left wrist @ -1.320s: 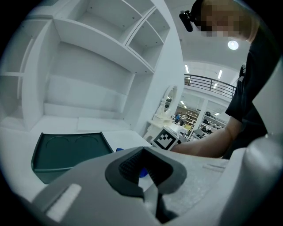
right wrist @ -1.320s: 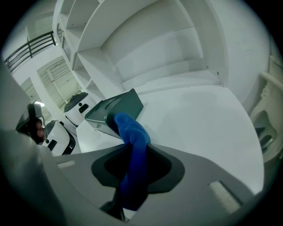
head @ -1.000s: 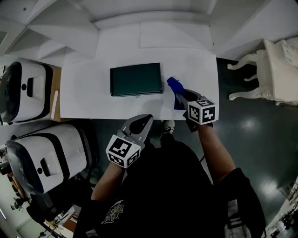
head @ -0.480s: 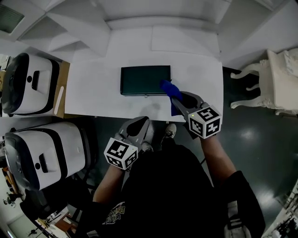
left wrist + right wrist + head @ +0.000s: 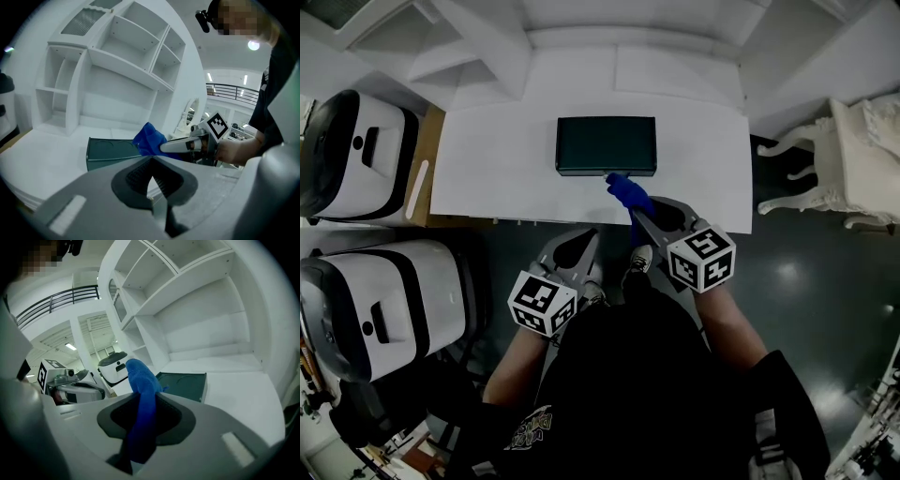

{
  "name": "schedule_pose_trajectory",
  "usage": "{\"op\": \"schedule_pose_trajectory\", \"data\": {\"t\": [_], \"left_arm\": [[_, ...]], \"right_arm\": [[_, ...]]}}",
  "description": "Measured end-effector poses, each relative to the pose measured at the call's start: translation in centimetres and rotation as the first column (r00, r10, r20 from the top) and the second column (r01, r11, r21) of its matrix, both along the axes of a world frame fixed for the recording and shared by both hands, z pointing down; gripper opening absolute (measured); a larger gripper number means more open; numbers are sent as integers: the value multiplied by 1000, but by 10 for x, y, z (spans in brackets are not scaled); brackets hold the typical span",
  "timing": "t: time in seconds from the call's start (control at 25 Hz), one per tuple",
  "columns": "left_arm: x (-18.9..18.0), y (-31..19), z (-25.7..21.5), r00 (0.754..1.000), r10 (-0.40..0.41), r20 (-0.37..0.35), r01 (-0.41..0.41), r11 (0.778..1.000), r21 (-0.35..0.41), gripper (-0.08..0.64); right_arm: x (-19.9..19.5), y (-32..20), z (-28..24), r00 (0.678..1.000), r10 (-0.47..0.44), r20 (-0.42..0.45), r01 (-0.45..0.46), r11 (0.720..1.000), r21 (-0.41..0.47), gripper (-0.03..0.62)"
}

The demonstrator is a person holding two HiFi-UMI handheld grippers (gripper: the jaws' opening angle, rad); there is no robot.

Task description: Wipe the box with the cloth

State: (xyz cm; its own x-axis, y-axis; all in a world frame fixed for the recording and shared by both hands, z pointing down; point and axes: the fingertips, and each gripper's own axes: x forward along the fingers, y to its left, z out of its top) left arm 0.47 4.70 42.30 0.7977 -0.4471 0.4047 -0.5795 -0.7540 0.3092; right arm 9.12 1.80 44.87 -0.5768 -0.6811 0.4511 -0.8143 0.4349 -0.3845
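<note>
A dark green flat box (image 5: 607, 145) lies on the white table (image 5: 487, 169), and it shows in the left gripper view (image 5: 110, 152) and the right gripper view (image 5: 183, 383) too. My right gripper (image 5: 630, 215) is shut on a blue cloth (image 5: 626, 192), whose bunched end hangs just in front of the box's near edge. The cloth (image 5: 141, 399) runs up between the jaws in the right gripper view. My left gripper (image 5: 581, 246) sits off the table's front edge, shut and empty. The cloth (image 5: 149, 139) and right gripper also show in the left gripper view.
White shelving (image 5: 628, 37) rises behind the table. Two white machines with black panels (image 5: 347, 164) (image 5: 380, 305) stand at the left. A white ornate chair (image 5: 853, 159) is at the right, on a dark floor (image 5: 806, 281).
My right gripper has carried the cloth leftward from the box's right side to in front of its near edge. The view has shifted; the left gripper has barely moved.
</note>
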Motion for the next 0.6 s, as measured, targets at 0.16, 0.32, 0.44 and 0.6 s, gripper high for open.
{"op": "schedule_pose_trajectory", "data": {"t": [0.16, 0.32, 0.44, 0.6], "left_arm": [[-23, 20, -1, 1000, 5, -10, -5, 1000, -3, 0], [-45, 41, 0, 1000, 9, -20, -10, 1000, -6, 0], [-59, 52, 3, 1000, 7, -28, -7, 1000, -7, 0], [-65, 63, 2, 999, 19, -49, -19, 1000, 0, 0]], "right_arm": [[-15, 23, -3, 1000, 28, -11, -28, 1000, 1, 118], [-33, 47, -7, 999, 44, -20, -44, 999, 7, 118], [-46, 63, -8, 998, 52, -29, -52, 999, 11, 118], [-55, 81, -11, 997, 66, -46, -65, 998, 18, 118]]}}
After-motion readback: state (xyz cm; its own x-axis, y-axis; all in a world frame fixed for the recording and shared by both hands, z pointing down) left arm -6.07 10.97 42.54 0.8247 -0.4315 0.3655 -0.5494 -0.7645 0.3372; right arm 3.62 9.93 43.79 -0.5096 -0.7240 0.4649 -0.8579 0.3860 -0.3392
